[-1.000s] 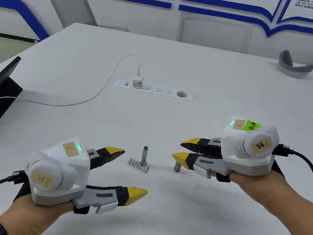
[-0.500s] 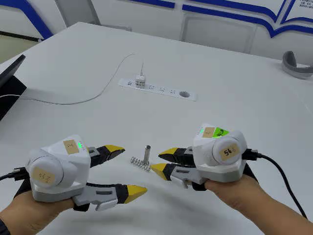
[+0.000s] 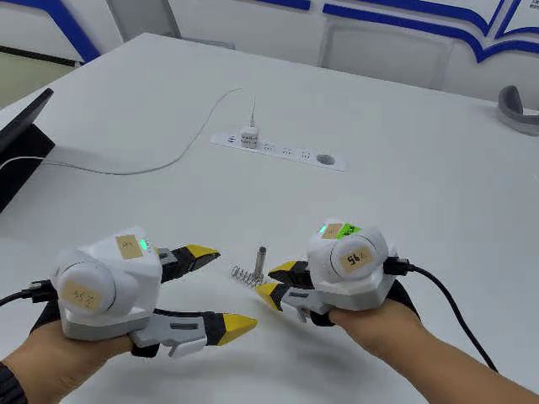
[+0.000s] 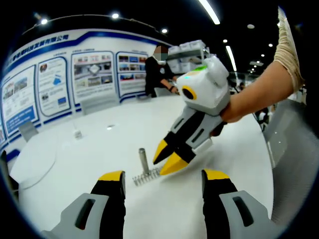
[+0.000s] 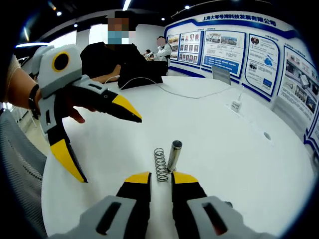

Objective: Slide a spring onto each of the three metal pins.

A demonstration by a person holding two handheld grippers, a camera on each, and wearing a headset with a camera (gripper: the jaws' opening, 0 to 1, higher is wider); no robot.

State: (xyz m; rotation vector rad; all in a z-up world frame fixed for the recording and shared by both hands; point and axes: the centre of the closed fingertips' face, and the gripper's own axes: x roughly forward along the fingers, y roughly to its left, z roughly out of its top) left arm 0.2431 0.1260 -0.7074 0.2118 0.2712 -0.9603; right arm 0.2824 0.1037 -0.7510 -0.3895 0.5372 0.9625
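Note:
A short metal pin [image 3: 261, 259] stands upright on the white table, and a small spring [image 3: 243, 275] lies flat just left of its base. My right gripper [image 3: 271, 282] sits low beside them with its yellow tips only slightly apart; nothing shows between them. In the right gripper view the spring [image 5: 159, 164] and pin [image 5: 174, 155] lie straight ahead of my right gripper [image 5: 161, 180], the spring's near end at the gap. My left gripper [image 3: 229, 286] is open wide left of the spring. The left gripper view has the pin [image 4: 143, 160] and spring [image 4: 146, 176] ahead of my left gripper [image 4: 163, 177].
A white power strip [image 3: 274, 151] with a plugged-in adapter lies farther back, its cable [image 3: 168, 164] curving off to the left. A dark screen edge [image 3: 21, 143] is at the far left and a grey curved object [image 3: 518, 114] at the far right. People stand beyond the table.
My right gripper has moved left across the table until its tips are by the pin and the lying spring. The left gripper has stayed open in about the same place.

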